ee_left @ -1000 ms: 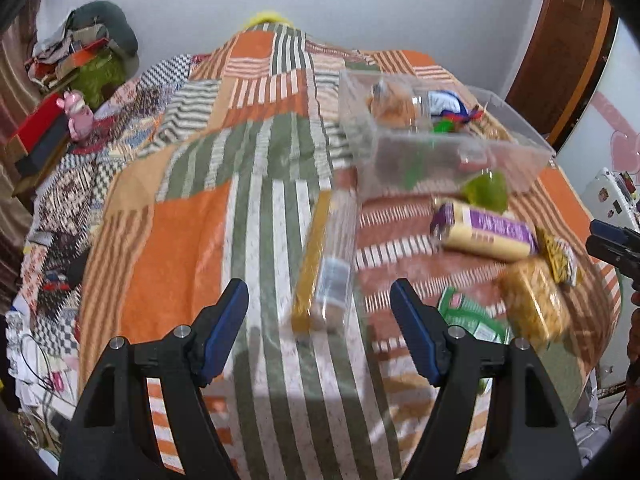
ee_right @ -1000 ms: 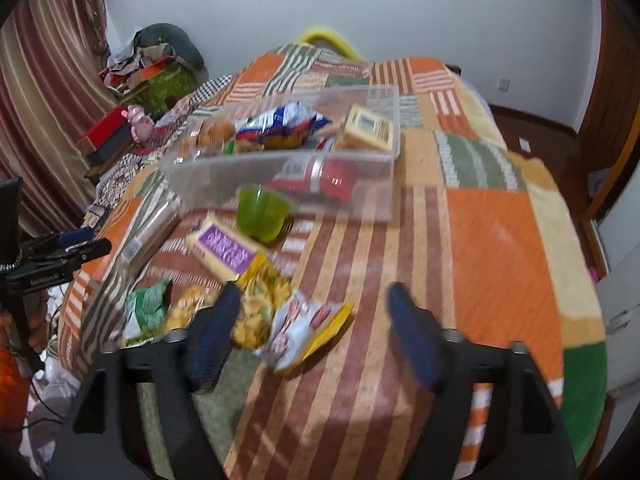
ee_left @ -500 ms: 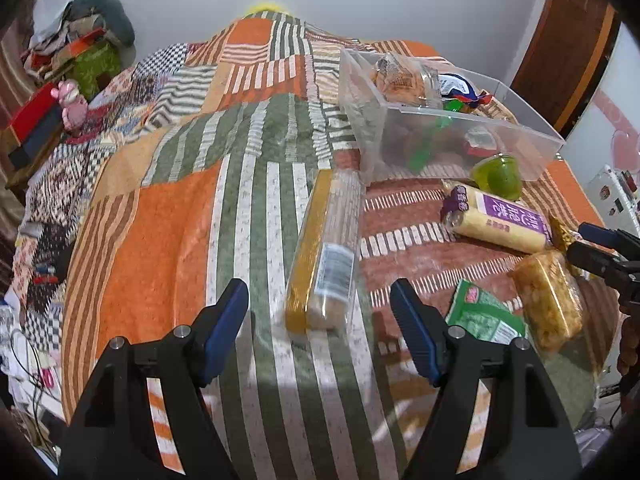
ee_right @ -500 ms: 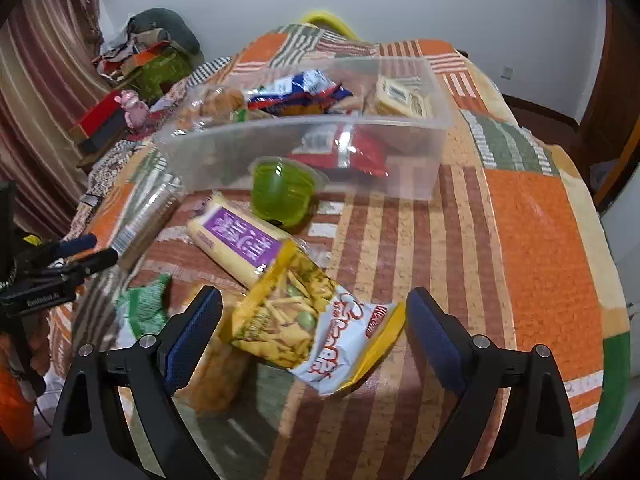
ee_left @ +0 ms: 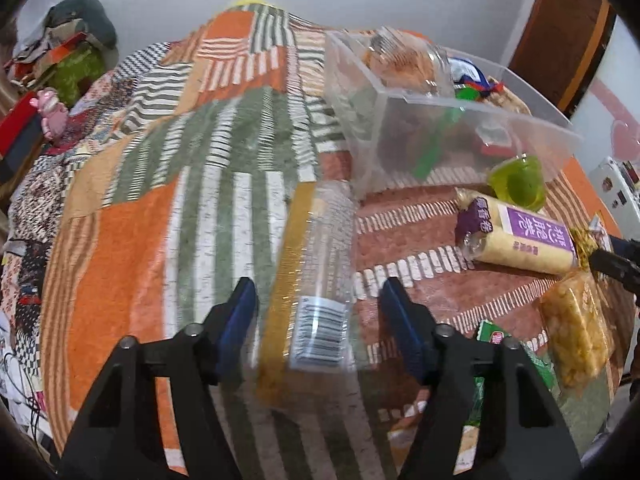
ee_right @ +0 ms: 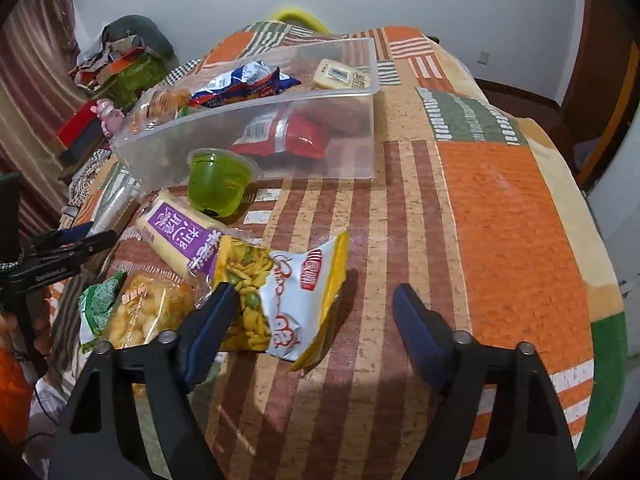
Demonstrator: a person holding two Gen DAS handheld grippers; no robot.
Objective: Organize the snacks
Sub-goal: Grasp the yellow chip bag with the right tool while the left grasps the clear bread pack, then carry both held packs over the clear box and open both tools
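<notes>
Cracker sleeve (ee_left: 316, 276) between spread left gripper (ee_left: 318, 304) jaws (untouched).

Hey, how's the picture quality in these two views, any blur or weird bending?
Left wrist view: the long cracker pack between the open left tool is motion-smeared. Right wrist view: sharper, the yellow snack bag reads clearly. Both: fisheye bending, dark corners.
</notes>
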